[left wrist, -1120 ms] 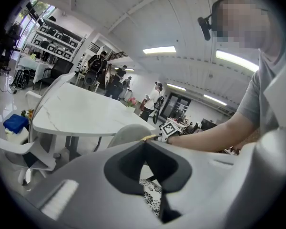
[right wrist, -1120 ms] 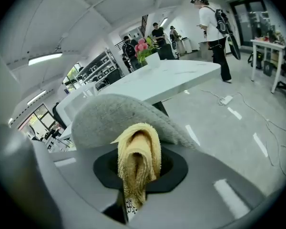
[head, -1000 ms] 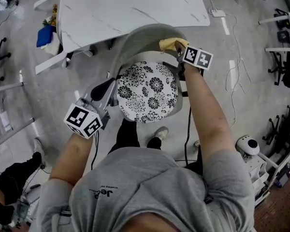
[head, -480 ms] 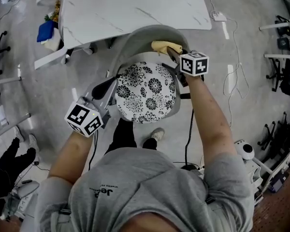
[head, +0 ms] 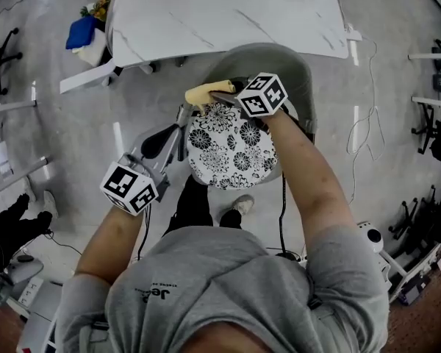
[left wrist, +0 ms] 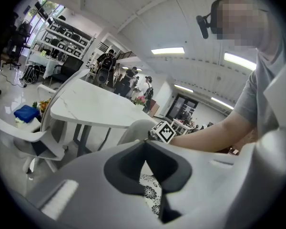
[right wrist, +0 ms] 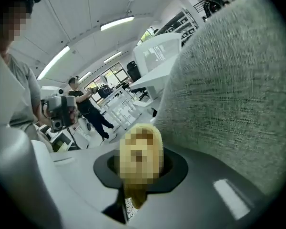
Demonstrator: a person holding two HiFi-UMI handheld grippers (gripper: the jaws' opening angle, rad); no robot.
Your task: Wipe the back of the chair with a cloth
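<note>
My right gripper (head: pixel 219 95) pinches the cloth (head: pixel 200 93) at the chair back (head: pixel 275 52), which runs rightward from it; left gripper (head: pixel 170 134) closed, empty.

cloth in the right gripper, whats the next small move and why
Probably sweep the right gripper rightward along the chair back, pressing lightly. It is shut on the cloth, which sits at the back's left end, so most of the grey curve lies to its right. In the right gripper view the back's fabric is close beside the cloth.
</note>
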